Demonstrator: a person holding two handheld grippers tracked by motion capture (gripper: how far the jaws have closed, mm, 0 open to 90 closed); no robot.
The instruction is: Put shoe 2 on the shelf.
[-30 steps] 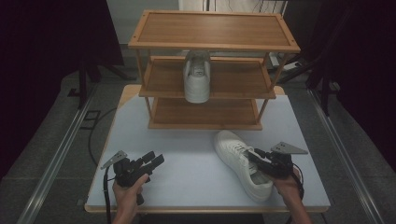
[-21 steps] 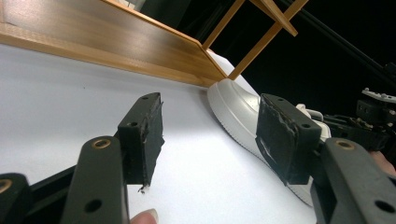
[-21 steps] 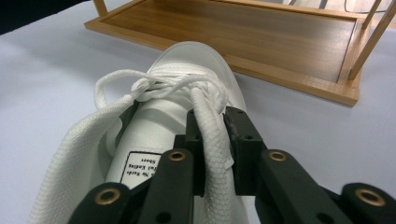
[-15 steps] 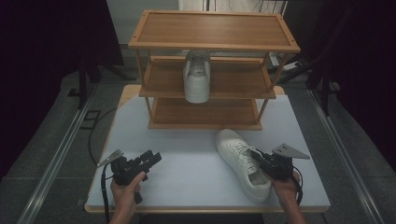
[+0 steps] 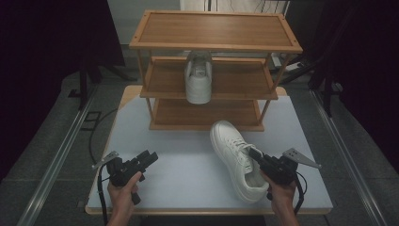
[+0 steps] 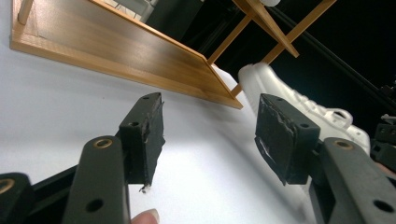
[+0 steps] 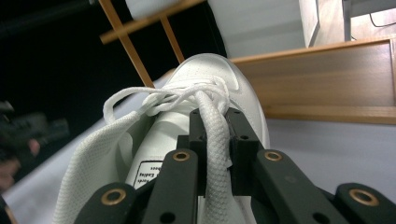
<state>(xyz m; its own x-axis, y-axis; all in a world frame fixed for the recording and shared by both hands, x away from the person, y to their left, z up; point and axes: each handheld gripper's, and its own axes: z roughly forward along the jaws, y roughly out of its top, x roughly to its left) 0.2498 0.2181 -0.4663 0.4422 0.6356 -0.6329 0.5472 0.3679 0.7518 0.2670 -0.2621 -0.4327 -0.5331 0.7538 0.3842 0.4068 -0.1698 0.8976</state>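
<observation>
**A:** Laid out how?

**B:** Seen from above: white table (image 5: 188, 165), with a three-tier wooden shoe rack (image 5: 214, 47) standing at the far side. On the middle shelf, one white sneaker (image 5: 198, 77), toe pointing toward the near edge and overhanging the shelf a little. On the tabletop, just in front of the rack's right half, a second white sneaker (image 5: 237, 160), toe toward the rack, heel near the table's front edge.

**A:** And the right gripper?

**B:** Right gripper (image 5: 256, 156) held at the laces end of the tabletop sneaker, right hand (image 5: 282, 190) wrapped around the handle. From its own camera: jaws pinched together on a white shoelace (image 7: 212, 140), lace running up between them to the knot; tongue and open collar of the sneaker (image 7: 154, 154) directly below.

**A:** Left side?

**B:** Left gripper (image 5: 147, 159) low over the near-left part of the table, well apart from the sneaker, held in the left hand (image 5: 123, 193). From its own camera: jaws spread wide, nothing between them, bare tabletop (image 6: 70, 98) beyond, bottom shelf of the rack (image 6: 116, 46) and the sneaker's toe (image 6: 261, 81) farther off.
</observation>
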